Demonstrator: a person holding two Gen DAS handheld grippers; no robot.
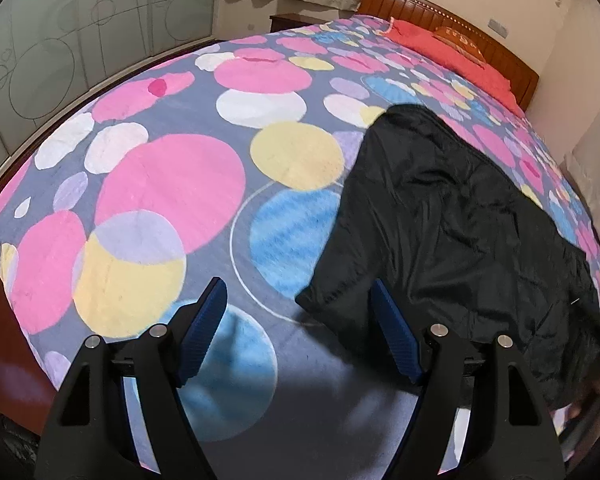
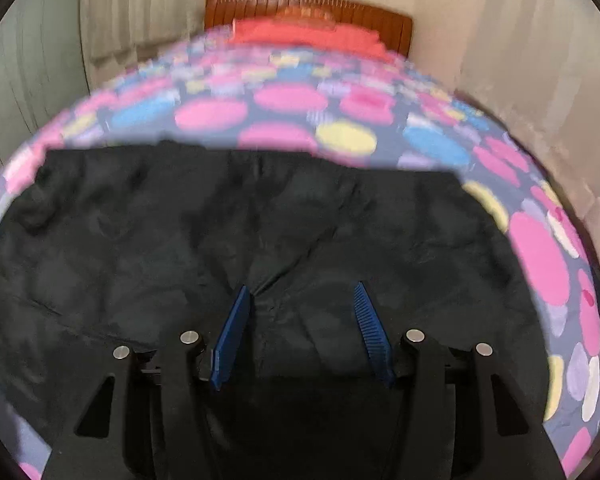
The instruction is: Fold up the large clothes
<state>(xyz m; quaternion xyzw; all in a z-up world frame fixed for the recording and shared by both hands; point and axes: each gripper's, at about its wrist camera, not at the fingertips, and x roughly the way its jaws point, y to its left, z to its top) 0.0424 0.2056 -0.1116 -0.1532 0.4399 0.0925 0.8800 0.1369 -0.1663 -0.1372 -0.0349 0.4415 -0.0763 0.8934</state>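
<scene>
Jaws parted, nothing clamped: left gripper (image 1: 296, 306), right gripper (image 2: 302, 294) | black garment (image 1: 452, 216) on bed (image 1: 160, 168) | advice: pinch hem, fold evenly.

Gold marks on the orange pillow (image 1: 458, 42), perhaps lettering, are unreadable.

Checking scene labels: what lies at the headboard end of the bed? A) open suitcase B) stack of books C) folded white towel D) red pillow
D: a red pillow lies against the wooden headboard at the far end of the bed, beyond the black garment spread on the circle-patterned bedspread; no towel, suitcase or books show there.
</scene>
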